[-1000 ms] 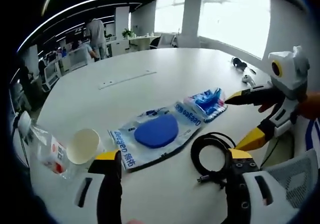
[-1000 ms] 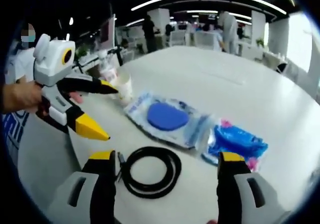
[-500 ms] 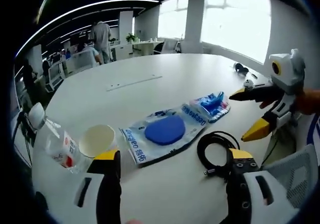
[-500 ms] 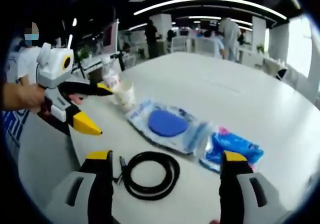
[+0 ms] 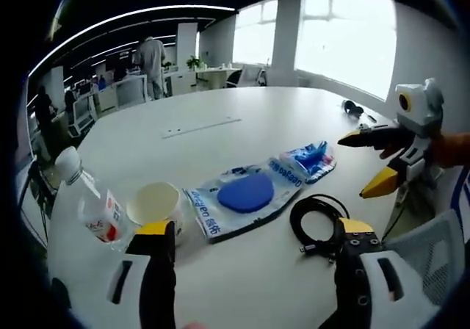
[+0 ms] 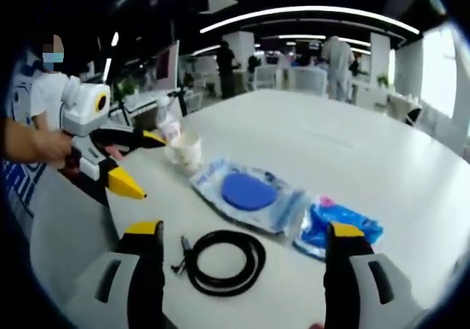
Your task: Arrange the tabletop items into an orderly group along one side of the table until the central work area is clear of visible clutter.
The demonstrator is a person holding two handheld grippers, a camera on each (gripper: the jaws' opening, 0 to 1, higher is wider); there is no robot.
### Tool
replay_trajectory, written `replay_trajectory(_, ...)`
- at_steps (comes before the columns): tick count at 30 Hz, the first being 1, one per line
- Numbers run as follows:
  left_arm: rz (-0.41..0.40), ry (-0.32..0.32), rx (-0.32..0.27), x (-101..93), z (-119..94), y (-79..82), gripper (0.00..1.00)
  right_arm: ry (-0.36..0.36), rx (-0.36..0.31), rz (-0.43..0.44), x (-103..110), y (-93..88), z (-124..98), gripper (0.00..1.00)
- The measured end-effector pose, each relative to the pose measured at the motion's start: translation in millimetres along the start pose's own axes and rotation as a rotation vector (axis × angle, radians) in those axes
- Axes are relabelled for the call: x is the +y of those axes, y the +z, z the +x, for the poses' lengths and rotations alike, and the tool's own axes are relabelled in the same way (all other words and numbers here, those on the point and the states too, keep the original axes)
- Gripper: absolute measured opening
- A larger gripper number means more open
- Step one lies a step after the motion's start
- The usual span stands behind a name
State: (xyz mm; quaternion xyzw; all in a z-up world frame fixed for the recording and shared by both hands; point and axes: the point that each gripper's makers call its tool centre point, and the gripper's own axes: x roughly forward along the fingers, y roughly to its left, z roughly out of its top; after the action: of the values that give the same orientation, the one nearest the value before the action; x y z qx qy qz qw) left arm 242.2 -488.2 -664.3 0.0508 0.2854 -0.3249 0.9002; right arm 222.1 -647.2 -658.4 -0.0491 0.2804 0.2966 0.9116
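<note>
Yellow-tipped jaws of the left gripper [image 5: 250, 230] stand wide apart, gripping nothing, held above the near edge of the white table [image 5: 220, 116]; one tip sits in front of the paper cup [image 5: 156, 203], the other beside the coiled black cable [image 5: 317, 217]. Right gripper [image 6: 239, 233] likewise spread wide, empty, hovering over the near edge with the cable [image 6: 222, 260] between its jaws. From the left gripper view the right gripper [image 5: 373, 164] comes in at the right, a hand [image 5: 448, 151] behind it, jaws parted, off the table surface. Left gripper [image 6: 132, 164] seen from the right gripper view has jaws parted too, upper tip close to the cup [image 6: 186, 150]. Row along the near edge: plastic bottle [image 5: 89, 204] lying next to the cup, clear bag with blue disc [image 5: 244, 194], small blue packet [image 5: 308, 159], cable nearest the edge. Headphones [image 5: 352, 108] lie toward the far right edge.
</note>
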Motion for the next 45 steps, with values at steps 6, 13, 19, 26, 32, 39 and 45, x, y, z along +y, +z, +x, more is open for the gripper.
replay_trajectory(6, 0.009, 0.001, -0.014, 3.6, -10, -1.9, 0.9, -0.001, -0.027, -0.017, 1, 4.7, -5, 0.89)
replay_trajectory(13, 0.009, 0.009, -0.026, 10.6, -23, -7.5, 0.91, -0.007, -0.031, -0.026, 0, 3.5, -13, 0.89)
replay_trajectory(19, 0.004, 0.02, -0.028, 16.2, -32, -11.2, 0.91, -0.009, -0.038, -0.029, 0, 3.7, -19, 0.9)
replay_trajectory(26, -0.001, 0.03, -0.038, 19.4, -43, -13.4, 0.92, -0.004, -0.06, -0.048, 2, 7.3, -27, 0.9)
replay_trajectory(32, 0.0, 0.035, -0.05, 21.4, -52, -13.8, 0.92, -0.012, -0.067, -0.044, 3, 6.5, -33, 0.9)
replay_trajectory(39, -0.004, 0.041, -0.06, 23.5, -62, -16.1, 0.93, -0.013, -0.073, -0.045, 4, 2.5, -41, 0.9)
replay_trajectory(45, -0.003, 0.051, -0.054, 24.2, -69, -21.0, 0.93, -0.013, -0.075, -0.043, 4, -2.5, -49, 0.91)
